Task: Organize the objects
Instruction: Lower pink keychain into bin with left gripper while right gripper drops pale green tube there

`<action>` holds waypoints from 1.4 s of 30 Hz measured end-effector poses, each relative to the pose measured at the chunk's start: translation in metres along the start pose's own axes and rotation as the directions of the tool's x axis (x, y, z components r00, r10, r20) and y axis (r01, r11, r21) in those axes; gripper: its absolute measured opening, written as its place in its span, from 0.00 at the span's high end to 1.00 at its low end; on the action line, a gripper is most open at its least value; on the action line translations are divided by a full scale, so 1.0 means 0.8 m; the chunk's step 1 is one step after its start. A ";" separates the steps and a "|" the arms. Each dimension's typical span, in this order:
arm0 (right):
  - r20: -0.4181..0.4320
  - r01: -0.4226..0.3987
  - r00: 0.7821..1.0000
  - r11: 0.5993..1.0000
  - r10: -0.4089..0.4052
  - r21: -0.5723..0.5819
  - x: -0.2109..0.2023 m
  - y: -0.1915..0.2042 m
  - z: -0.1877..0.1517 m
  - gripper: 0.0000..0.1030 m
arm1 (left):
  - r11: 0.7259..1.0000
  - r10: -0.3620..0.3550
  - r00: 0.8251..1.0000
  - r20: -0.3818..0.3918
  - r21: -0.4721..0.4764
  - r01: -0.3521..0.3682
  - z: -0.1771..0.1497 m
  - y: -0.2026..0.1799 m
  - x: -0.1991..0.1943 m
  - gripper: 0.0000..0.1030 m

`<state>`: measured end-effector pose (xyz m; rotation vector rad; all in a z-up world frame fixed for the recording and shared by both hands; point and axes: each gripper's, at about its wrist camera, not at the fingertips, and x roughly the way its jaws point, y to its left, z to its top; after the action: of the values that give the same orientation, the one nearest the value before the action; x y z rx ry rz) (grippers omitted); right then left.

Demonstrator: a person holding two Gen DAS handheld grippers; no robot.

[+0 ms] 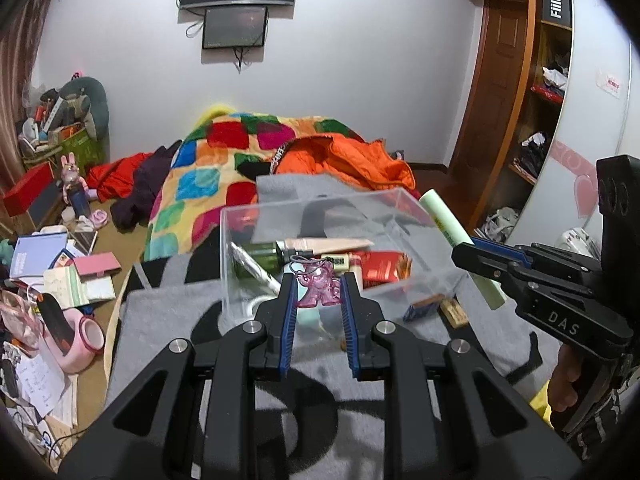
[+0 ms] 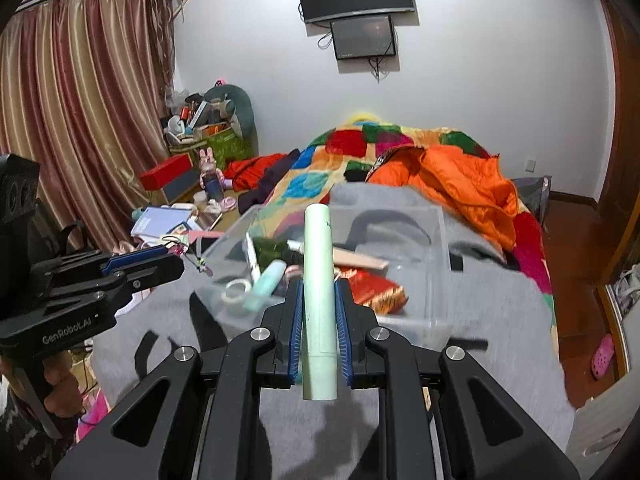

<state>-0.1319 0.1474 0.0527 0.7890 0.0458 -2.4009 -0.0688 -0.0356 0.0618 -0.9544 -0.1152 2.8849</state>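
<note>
A clear plastic box (image 1: 320, 200) (image 2: 438, 240) stands on a grey blanket (image 1: 168, 320) and holds a green bottle (image 1: 260, 254), a beige tube (image 1: 332, 244), a red packet (image 1: 380, 266), a tape roll (image 2: 236, 290) and a teal tube (image 2: 266, 282). My left gripper (image 1: 319, 280) is shut on a pink see-through charm (image 1: 318, 286) just in front of the box's near wall. From the right wrist view that left gripper (image 2: 176, 260) shows at the left with the charm (image 2: 182, 249). My right gripper (image 2: 319, 286) is shut on a pale green tube (image 2: 318, 276) (image 1: 444, 224), held upright beside the box.
A patchwork quilt (image 1: 208, 184) and an orange jacket (image 1: 352, 156) lie behind the box. A small blue box (image 1: 422, 306) and a wooden block (image 1: 454, 312) sit on the blanket to its right. Books and clutter (image 1: 60, 264) crowd the left; a wardrobe (image 1: 536, 100) stands right.
</note>
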 end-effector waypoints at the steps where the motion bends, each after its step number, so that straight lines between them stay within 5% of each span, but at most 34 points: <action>1: 0.007 0.002 1.000 1.000 -0.002 0.005 0.002 -0.001 0.004 0.86 | 1.000 0.006 1.000 0.003 0.001 -0.006 0.002 0.001 0.001 0.80; 17: -0.034 0.055 0.998 0.998 -0.054 0.010 0.049 -0.021 0.022 0.86 | 0.999 0.049 0.999 0.005 -0.009 -0.049 0.026 0.014 0.043 0.80; 42: -0.166 0.055 0.985 0.997 -0.047 0.045 0.112 -0.035 0.012 0.86 | 1.000 0.008 0.990 -0.142 0.004 -0.008 0.002 0.012 0.118 0.80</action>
<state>-0.2100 0.1205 0.0072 1.0203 0.0737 -2.3867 -0.1457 -0.0338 0.0069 -1.1582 -0.0948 2.8117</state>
